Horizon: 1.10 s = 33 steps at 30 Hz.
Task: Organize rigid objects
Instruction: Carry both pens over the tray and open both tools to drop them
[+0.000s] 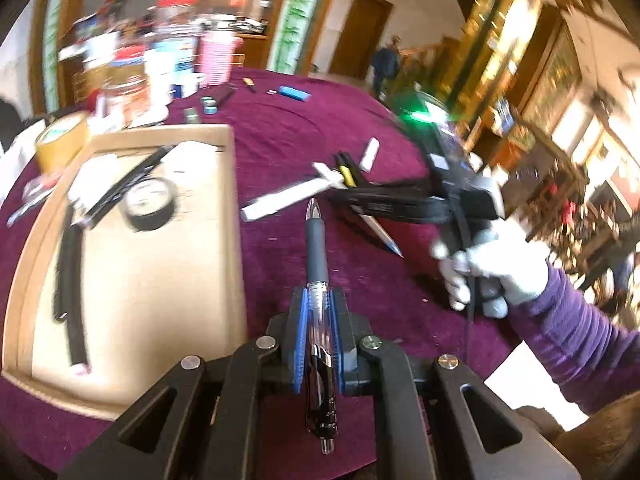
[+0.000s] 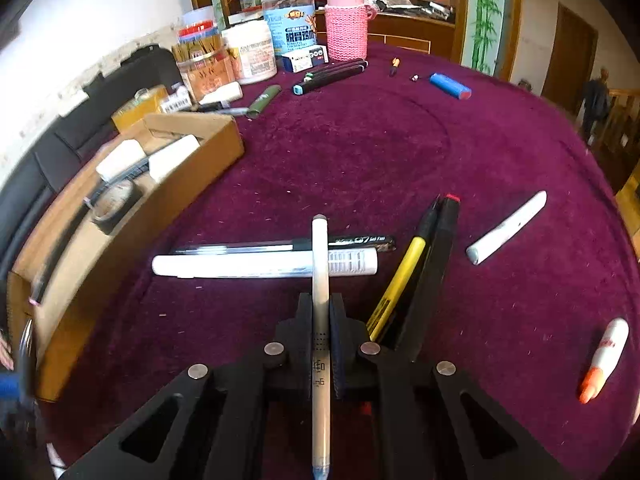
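Both grippers are carrying pens toward the cardboard box [image 2: 192,184]. The left gripper [image 1: 319,312] is clamped on a clear gel pen [image 1: 318,280], the box lying to its left. The right gripper [image 2: 321,320] is clamped on a white pen [image 2: 320,280]; beyond its tips lies a white marker [image 2: 264,264] with a barcode. Next, each likely needs lowering over the box before letting go. A black pen [image 2: 360,242] reads "G7"

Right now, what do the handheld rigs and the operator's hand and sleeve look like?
Both are black two-finger claws on slotted linkage arms with silver pivot pins. The left claw has blue ribbed pads. The right claw's pads look dark. The right unit's body shows a green light and a thin black cable. The right hand wears a white glove, with a purple ribbed sleeve.
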Each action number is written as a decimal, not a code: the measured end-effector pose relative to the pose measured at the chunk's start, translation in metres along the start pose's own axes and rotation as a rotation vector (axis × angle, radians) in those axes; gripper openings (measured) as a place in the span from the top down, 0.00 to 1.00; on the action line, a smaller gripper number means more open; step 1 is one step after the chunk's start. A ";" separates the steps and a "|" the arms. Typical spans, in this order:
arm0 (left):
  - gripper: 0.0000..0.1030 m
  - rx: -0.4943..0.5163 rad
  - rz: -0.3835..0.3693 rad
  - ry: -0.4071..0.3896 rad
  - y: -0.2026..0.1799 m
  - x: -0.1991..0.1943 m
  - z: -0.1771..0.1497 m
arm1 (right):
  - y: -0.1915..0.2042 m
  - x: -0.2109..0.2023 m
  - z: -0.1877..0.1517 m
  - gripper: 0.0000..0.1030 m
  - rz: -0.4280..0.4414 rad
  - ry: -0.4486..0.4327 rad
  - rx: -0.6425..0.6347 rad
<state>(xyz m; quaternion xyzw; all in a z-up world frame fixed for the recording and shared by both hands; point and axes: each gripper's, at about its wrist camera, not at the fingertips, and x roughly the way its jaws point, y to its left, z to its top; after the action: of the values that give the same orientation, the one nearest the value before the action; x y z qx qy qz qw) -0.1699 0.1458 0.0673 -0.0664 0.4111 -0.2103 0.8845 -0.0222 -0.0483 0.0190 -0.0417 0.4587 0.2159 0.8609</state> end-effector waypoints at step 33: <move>0.38 -0.389 0.296 -0.181 0.142 -0.064 0.008 | 0.203 0.057 0.029 0.91 0.442 0.276 -0.014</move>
<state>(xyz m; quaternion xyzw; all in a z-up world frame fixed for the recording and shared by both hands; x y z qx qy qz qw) -0.1561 0.3007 0.0760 -0.1928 0.3681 0.0112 0.9095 -0.0555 0.1621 0.0148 0.0246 0.5683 0.3942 0.7218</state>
